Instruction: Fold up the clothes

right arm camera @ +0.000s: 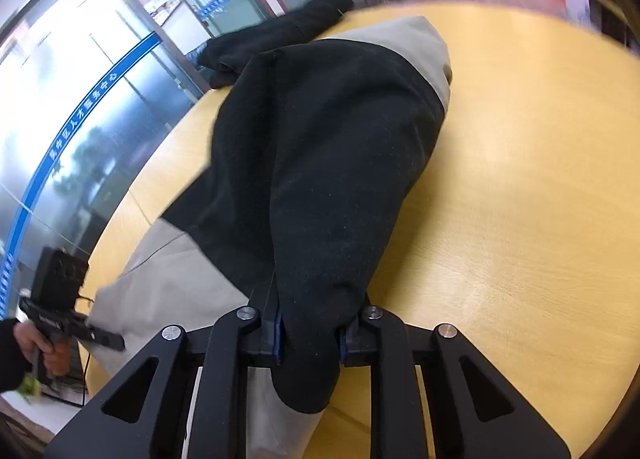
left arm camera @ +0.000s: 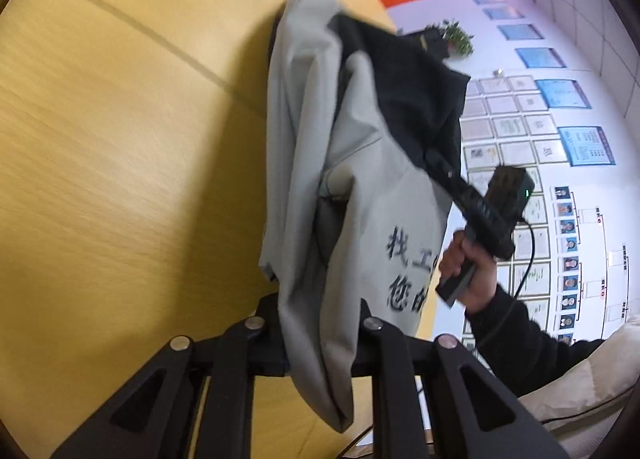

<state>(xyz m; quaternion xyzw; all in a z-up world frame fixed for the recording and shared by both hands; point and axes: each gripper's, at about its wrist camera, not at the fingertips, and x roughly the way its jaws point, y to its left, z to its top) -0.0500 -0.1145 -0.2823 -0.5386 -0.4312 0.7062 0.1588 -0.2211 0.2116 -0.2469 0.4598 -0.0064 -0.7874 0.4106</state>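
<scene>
Left wrist view shows my left gripper pinched shut on the grey edge of the grey-and-black cloth jacket with dark printed characters, which hangs lifted above the round yellow wooden tabletop. Beyond the jacket, my right gripper has its jaws buried in the black part, held by my right hand.

From the right wrist view, the right gripper is closed on a thick bunch of black fabric, and the jacket trails from there down onto the tabletop. My left hand sits beside the jacket's grey hem, out past the tabletop edge.

My worry is the left grip: I judge it a thin bite on a heavy garment, so a quick swing could pull it free. The bunched right grip may carry several layers, giving a crooked fold. A second dark garment lies beyond the jacket at the tabletop's far edge; a long drag could snag it.
</scene>
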